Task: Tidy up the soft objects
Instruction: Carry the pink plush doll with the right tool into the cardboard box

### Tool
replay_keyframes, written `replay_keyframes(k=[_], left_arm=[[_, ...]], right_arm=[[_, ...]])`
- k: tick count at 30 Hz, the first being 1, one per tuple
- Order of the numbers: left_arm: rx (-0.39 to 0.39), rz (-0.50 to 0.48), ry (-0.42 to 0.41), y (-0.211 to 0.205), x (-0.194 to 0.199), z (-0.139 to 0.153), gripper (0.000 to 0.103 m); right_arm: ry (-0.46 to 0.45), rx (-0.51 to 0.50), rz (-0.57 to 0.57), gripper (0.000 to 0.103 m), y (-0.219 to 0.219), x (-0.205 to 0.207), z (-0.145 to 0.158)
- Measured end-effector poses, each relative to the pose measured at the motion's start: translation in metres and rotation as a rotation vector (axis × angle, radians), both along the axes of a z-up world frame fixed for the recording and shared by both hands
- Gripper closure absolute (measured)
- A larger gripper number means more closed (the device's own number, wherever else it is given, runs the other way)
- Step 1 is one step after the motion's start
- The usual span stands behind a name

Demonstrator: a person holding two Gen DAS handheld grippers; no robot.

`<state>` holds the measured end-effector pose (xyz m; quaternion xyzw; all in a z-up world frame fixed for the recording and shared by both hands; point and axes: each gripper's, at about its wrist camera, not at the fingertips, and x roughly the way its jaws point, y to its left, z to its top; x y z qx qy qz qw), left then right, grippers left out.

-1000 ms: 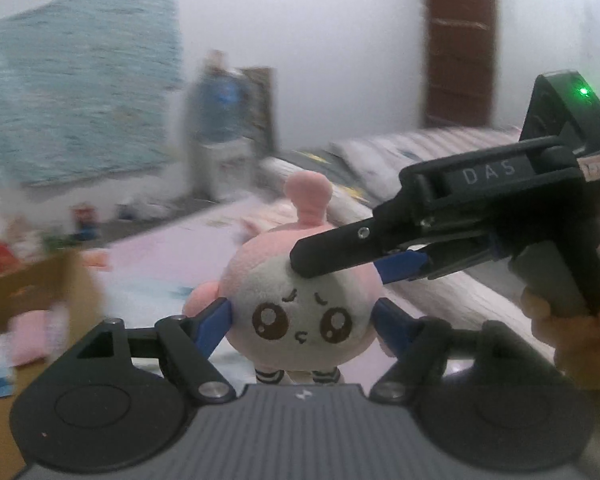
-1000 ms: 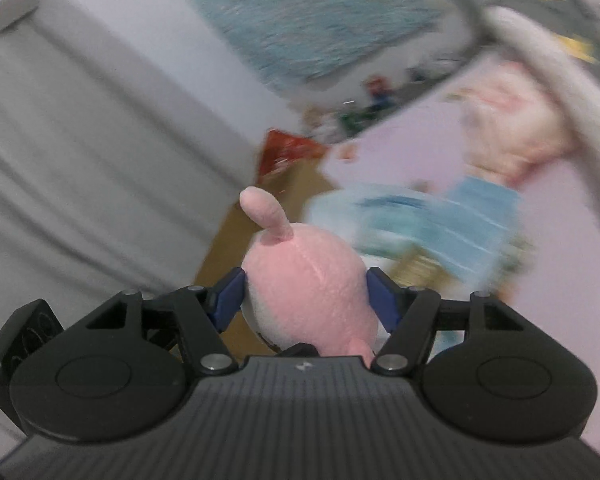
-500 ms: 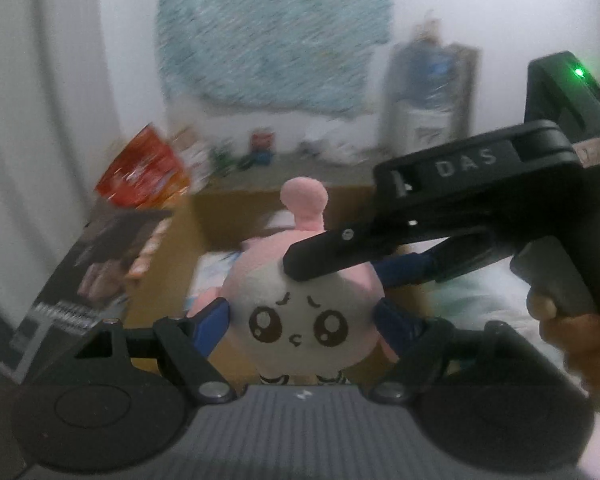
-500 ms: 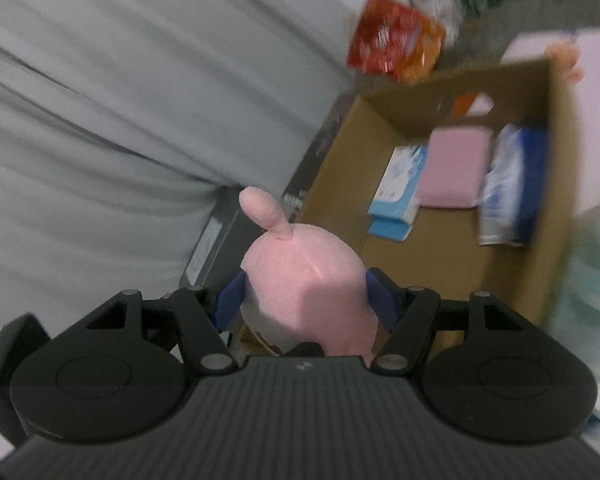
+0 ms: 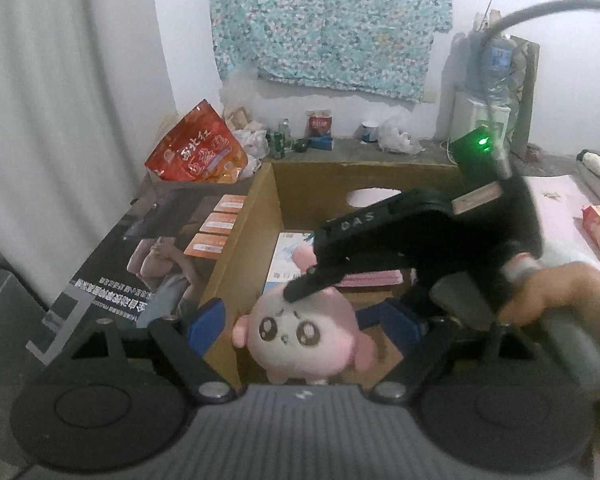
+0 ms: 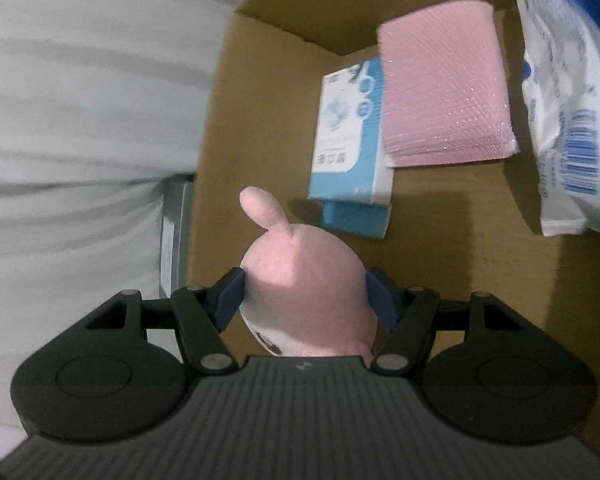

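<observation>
One pink plush toy (image 5: 300, 336), round, white face, big eyes.

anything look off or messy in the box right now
Nothing spilled or damaged. The blue and white box lies crooked over a small blue one, with the pink pack overlapping its edge. The plush toy is not in the cardboard box yet; the right claw grips it.
</observation>
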<state>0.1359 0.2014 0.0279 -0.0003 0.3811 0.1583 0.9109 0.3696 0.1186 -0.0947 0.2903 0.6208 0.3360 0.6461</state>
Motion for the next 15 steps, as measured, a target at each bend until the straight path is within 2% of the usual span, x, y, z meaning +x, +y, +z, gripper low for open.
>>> replay_keyframes(k=[4,8,11,15], left_arm=[[-0.010,0.008,0.005,0.006,0.002,-0.007,0.017],[-0.016,0.009,0.003,0.006,0.000,-0.007,0.017],[-0.013,0.004,0.001,0.005,0.000,-0.007,0.017],[-0.008,0.003,-0.004,0.006,-0.001,-0.007,0.017]], right_arm=[[-0.020,0.017,-0.048,0.035,0.001,0.010,-0.013],[-0.016,0.026,-0.051,0.032,0.003,0.011,-0.028],[-0.033,0.007,-0.038,0.027,0.004,0.010,-0.023],[-0.120,-0.009,-0.027,0.018,0.003,0.008,0.001]])
